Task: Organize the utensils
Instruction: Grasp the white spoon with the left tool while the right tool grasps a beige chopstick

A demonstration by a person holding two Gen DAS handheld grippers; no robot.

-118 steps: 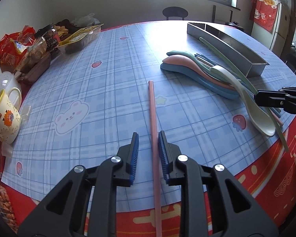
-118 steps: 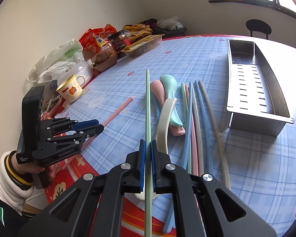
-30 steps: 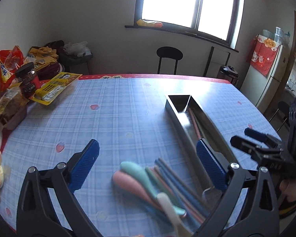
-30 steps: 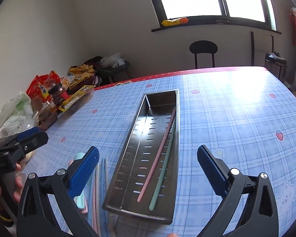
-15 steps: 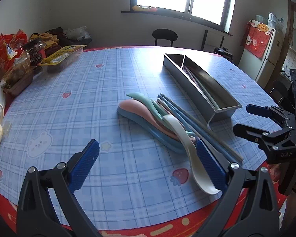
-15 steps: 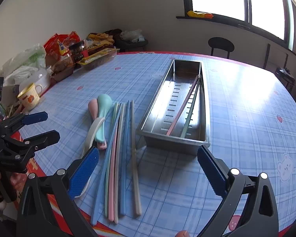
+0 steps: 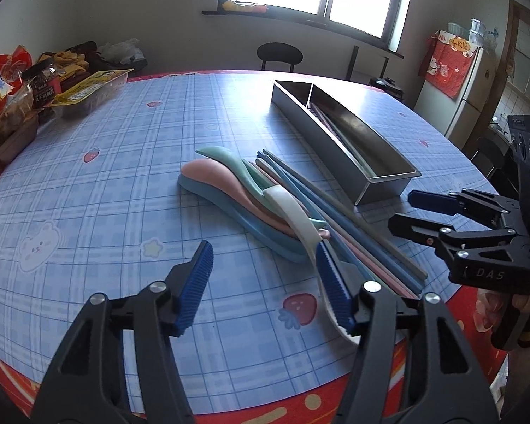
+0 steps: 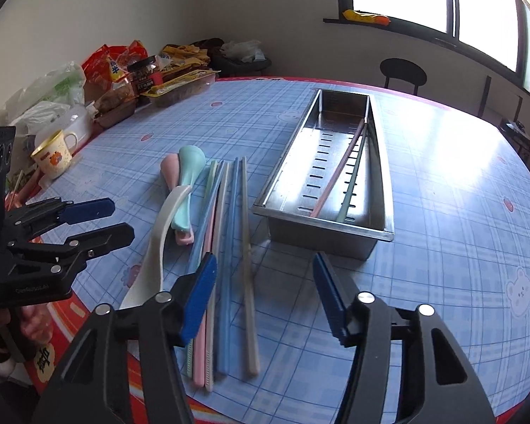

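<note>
- The left tongs [image 7: 263, 284] hover over the near edge of the bench [image 7: 99, 183], jaws closing with nothing pressed between them; the white spoon's handle runs just under the right pad.
- The right tongs [image 8: 265, 295] hang low over the near ends of the chopsticks, jaws also closing, pads clear of everything; the grey and blue chopsticks lie below the gap.
- The bench, under a blue plaid cloth with a red border, carries all the utensils.
- The steel tray [image 8: 381, 190] lies lengthwise to the right of the loose utensils, holding a pink chopstick [image 8: 339, 166] and a green chopstick [image 8: 351, 180].
- The spoons [image 7: 229, 183] lie stacked left of the tray: blue lowest, then pink, green and white.
- The loose chopsticks [image 8: 233, 247] lie side by side between spoons and tray.
- A yellow mug [image 8: 53, 155] and snack packets [image 8: 130, 74] stand at the far left.
</note>
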